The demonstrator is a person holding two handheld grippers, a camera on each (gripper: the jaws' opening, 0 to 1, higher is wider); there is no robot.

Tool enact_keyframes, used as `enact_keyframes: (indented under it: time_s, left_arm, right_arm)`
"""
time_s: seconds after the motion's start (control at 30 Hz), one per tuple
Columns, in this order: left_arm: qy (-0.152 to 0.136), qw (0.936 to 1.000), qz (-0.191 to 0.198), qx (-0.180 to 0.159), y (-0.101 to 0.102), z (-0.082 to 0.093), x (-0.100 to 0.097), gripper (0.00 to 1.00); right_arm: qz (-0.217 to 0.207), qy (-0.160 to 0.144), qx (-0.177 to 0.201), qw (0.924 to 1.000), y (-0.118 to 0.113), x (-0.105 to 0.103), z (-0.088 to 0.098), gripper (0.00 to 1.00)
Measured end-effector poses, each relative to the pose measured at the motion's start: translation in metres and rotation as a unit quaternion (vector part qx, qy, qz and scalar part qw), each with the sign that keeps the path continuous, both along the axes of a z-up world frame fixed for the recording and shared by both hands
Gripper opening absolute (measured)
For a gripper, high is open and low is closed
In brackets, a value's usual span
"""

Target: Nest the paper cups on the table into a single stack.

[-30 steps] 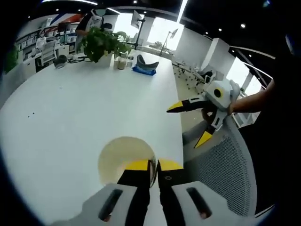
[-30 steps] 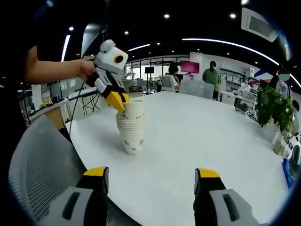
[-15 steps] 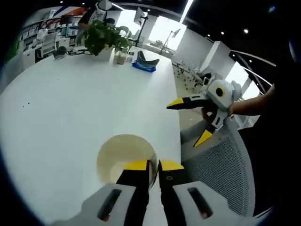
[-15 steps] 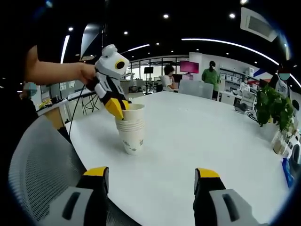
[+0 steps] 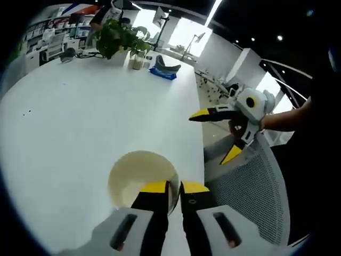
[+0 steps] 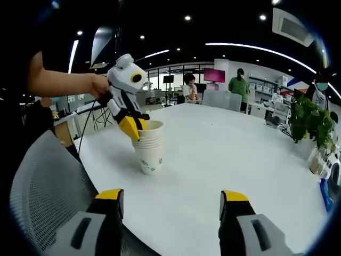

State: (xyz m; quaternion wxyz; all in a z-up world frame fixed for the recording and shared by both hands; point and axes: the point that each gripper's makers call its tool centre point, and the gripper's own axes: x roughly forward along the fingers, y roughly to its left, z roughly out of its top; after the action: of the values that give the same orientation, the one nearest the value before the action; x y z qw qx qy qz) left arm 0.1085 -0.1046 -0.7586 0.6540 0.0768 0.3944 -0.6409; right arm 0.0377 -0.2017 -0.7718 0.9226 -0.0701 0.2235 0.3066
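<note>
A stack of white paper cups stands near the edge of the white table. My left gripper, held by a hand from the left, is shut on the rim of the top cup, which sits deep in the stack. The left gripper view looks down into that cup, with my left gripper clamped on its near rim. My right gripper is open with nothing between its yellow-tipped jaws, well short of the stack. It also hangs open off the table's edge as the right gripper.
A grey mesh chair stands at the table's near edge, also seen as the chair. A potted plant and a blue item sit at the far end. People stand in the office behind.
The left gripper has pushed the top cup down into the stack, so it now stands lower. The right gripper has held still.
</note>
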Motion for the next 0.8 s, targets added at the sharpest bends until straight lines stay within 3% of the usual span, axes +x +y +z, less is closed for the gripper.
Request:
enact_keyframes:
  time_s: [0.8]
  left_arm:
    - [-0.011, 0.9999, 0.000, -0.012, -0.0040, -0.0049, -0.0042, 0.05]
  right_arm:
    - [-0.002, 0.001, -0.001, 1.0000, 0.0006, 0.0001, 0.0010, 0.73]
